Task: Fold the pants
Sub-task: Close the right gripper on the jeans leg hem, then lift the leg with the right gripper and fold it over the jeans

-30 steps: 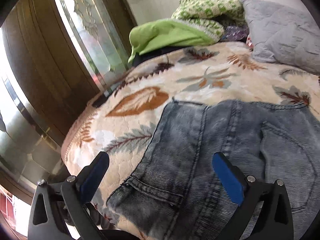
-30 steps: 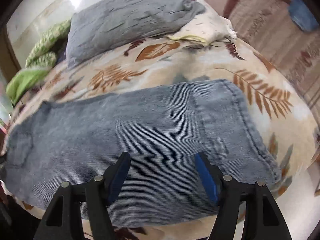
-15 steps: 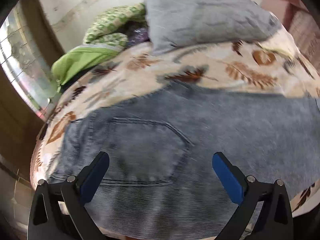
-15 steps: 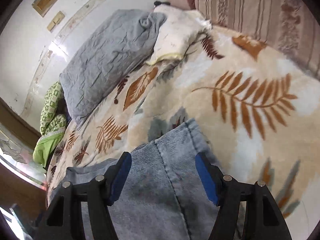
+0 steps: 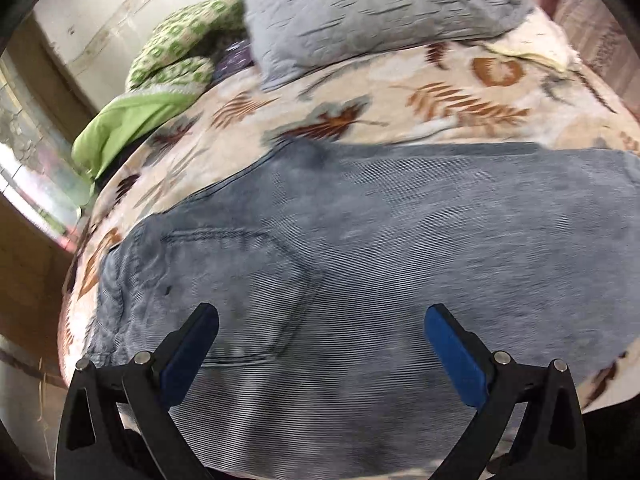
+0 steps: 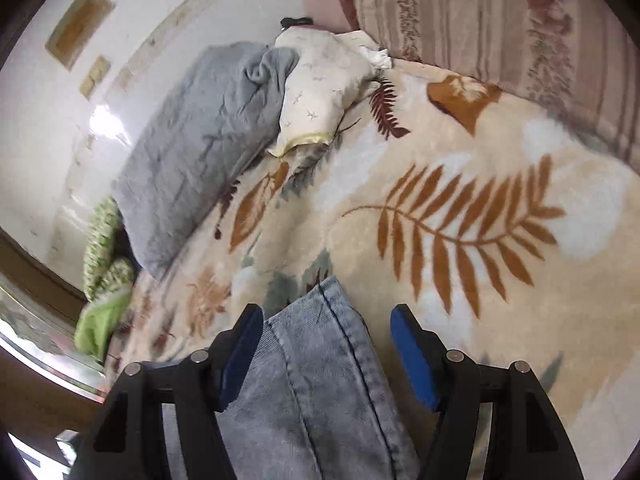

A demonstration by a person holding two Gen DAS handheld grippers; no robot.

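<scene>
Both your grippers stand wide, gripping nothing: left gripper [image 5: 322, 344] over the pants [image 5: 360, 248] pocket, right gripper [image 6: 326, 350] straddling the hem, lower centre. Pants lie flat across the blanket [image 6: 460, 184].

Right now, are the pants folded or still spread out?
Spread lengthwise, not yet folded across: the pants lie flat along the leaf-print blanket, back pocket up, hem end between the open right gripper.

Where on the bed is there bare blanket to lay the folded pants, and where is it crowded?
Bare blanket lies past the pants hem, out to the striped cushion. A narrower strip runs between the pants and the grey pillow. It is crowded at the head: grey pillow, cream pillow and green bedding bunch together.
</scene>
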